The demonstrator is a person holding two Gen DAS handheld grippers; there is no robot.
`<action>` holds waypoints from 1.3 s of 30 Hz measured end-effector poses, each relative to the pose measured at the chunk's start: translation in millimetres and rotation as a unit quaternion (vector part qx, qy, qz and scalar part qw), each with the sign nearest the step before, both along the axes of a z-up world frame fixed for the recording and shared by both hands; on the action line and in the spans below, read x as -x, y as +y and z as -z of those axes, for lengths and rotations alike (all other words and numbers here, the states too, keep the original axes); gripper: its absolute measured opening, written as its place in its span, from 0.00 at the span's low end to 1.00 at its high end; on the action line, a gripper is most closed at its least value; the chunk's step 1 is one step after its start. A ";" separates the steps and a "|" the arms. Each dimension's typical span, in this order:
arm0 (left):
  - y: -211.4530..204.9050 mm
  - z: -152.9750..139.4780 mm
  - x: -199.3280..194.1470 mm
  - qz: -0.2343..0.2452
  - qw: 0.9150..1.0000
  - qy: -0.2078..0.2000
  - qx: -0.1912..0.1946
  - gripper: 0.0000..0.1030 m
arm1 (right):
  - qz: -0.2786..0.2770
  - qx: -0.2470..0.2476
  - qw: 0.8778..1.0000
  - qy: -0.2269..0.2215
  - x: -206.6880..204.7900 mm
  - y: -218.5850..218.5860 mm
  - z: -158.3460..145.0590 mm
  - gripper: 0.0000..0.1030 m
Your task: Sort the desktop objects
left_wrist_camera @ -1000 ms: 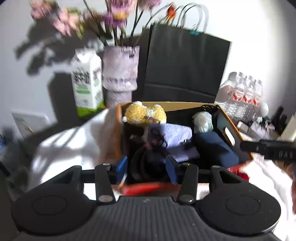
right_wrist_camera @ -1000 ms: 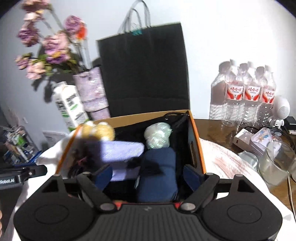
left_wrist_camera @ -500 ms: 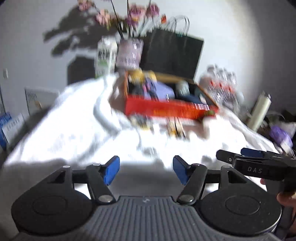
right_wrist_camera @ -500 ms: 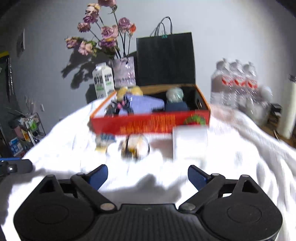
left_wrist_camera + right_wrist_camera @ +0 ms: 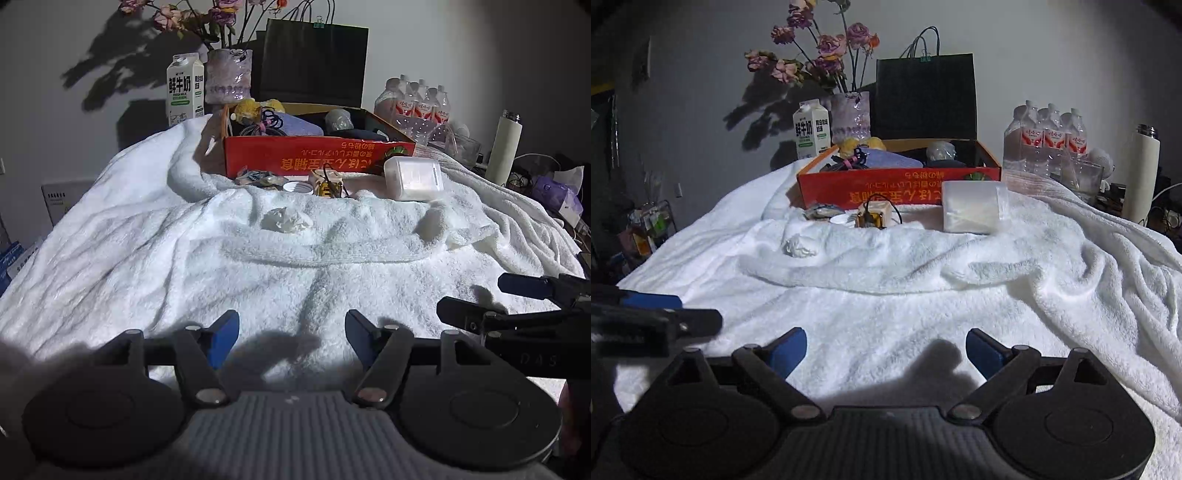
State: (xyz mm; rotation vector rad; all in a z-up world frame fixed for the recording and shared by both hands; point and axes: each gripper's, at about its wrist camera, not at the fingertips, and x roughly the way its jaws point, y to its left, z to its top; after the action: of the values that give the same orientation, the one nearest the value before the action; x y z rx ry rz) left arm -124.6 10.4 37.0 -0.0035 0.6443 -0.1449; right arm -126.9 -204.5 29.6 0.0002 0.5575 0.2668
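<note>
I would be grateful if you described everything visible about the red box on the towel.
The red box is a shallow, open-topped cardboard tray with orange-brown inner walls. Its red front wall carries yellow print that reads upside down, plus a green mark near its right end. It sits level at the far end of the white towel, in front of the black bag. It is filled with things, among them a yellow plush, a lilac cloth and dark cables. A translucent white box stands just before its right corner.
</note>
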 end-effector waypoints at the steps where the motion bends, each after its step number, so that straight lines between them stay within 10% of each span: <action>1: -1.5 0.6 -2.8 0.001 1.000 -0.001 -0.001 0.64 | 0.001 -0.001 1.000 0.000 -2.0 0.5 0.0 0.90; 17: -5.9 0.2 -133.9 -0.009 1.000 -0.014 0.023 0.40 | -0.041 -0.002 0.997 -0.060 -109.8 25.9 -42.4 0.37; 23: 1.2 12.7 -149.8 -0.011 0.999 0.006 0.048 0.40 | -0.071 0.022 0.997 -0.026 -167.0 58.6 -22.2 0.26; 29: 12.0 19.0 -151.4 -0.003 0.996 0.012 0.091 0.18 | -0.063 0.022 0.998 0.016 -198.0 70.7 -0.3 0.16; 39: 13.2 -2.3 -127.3 -0.017 0.995 -0.018 0.093 0.10 | -0.043 0.010 0.999 -0.027 -165.5 56.7 -20.8 0.08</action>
State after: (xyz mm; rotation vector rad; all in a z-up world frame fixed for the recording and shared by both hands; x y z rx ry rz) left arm 2.7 23.6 39.3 -0.1910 0.5934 -0.1703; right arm 38.5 -147.8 50.4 -0.0510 0.5079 0.3441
